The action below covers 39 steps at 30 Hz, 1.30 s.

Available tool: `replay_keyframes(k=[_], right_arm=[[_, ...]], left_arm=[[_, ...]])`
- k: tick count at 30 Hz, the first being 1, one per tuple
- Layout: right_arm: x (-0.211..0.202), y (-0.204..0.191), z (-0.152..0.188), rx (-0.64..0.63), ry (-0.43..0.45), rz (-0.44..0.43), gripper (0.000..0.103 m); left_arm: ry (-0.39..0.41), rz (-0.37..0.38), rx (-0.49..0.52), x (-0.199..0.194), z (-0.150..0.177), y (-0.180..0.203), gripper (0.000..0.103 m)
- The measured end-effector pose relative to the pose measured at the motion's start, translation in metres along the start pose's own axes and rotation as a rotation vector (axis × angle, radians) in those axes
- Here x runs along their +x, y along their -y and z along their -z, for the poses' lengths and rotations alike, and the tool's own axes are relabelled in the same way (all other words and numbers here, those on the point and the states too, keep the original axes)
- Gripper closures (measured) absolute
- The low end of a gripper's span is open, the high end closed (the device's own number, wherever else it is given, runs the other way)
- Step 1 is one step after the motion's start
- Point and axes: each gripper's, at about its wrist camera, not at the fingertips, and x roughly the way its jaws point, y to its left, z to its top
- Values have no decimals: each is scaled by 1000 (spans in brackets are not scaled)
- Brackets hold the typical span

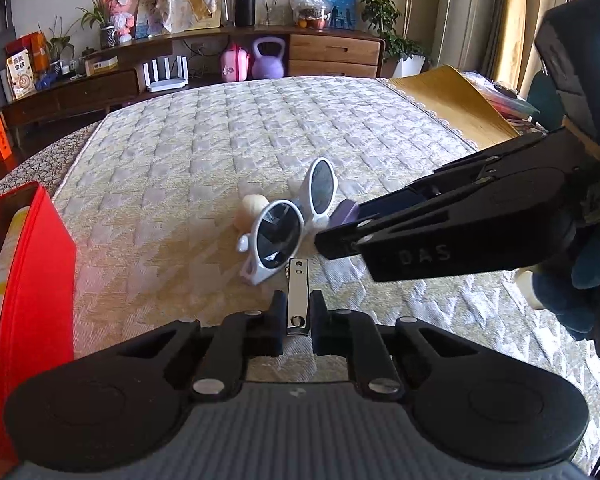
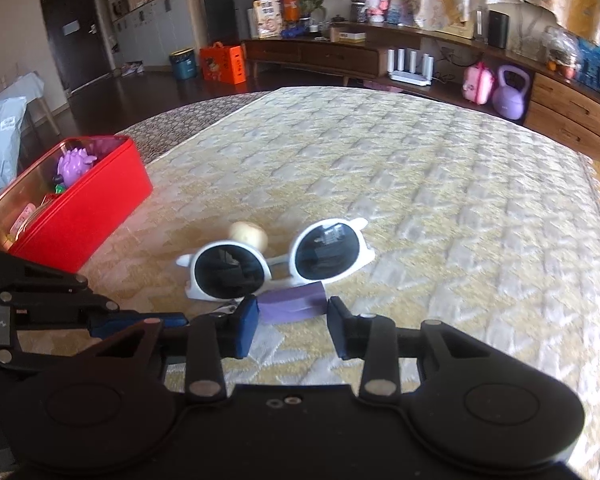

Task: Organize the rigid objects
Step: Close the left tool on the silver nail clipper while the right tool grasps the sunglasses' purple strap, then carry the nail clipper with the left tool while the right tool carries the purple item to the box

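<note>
Left gripper (image 1: 298, 322): closed on a steel nail clipper (image 1: 298, 298) over the quilted mattress (image 1: 220, 140). Right gripper (image 2: 292, 330): jaws parted, a purple block (image 2: 292, 302) lying between them, ungripped. White sunglasses (image 2: 276, 266) are seen at 12 o'clock, a cream pebble (image 2: 249, 234) behind. Red tin (image 2: 80, 216) at 10 o'clock: a purple spiky toy (image 2: 76, 164) is disclosed by the right view only.

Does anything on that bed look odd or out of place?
Mostly the white sunglasses: they lie tilted, propped on a small cream lump, with a purple block at their front. Nothing looks spilled or broken.
</note>
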Motion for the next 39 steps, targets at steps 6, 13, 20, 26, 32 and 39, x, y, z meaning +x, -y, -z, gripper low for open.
replay_keyframes(k=[6, 13, 20, 26, 32, 39], right_arm=[[-28, -5, 14, 41, 4, 9, 67], [-61, -29, 23, 59, 28, 1, 67], [-84, -60, 30, 44, 35, -23, 67], [-98, -83, 30, 20, 37, -47, 67], [-102, -109, 26, -20, 28, -65, 67], [-103, -136, 9, -68, 51, -89, 67]], left_arm=[[-6, -8, -36, -11, 4, -2, 92], [-3, -20, -62, -37, 8, -8, 92], [10, -23, -98, -68, 13, -17, 92], [16, -24, -157, -94, 16, -36, 92], [16, -7, -211, -119, 17, -58, 92], [64, -29, -224, -150, 10, -85, 92]])
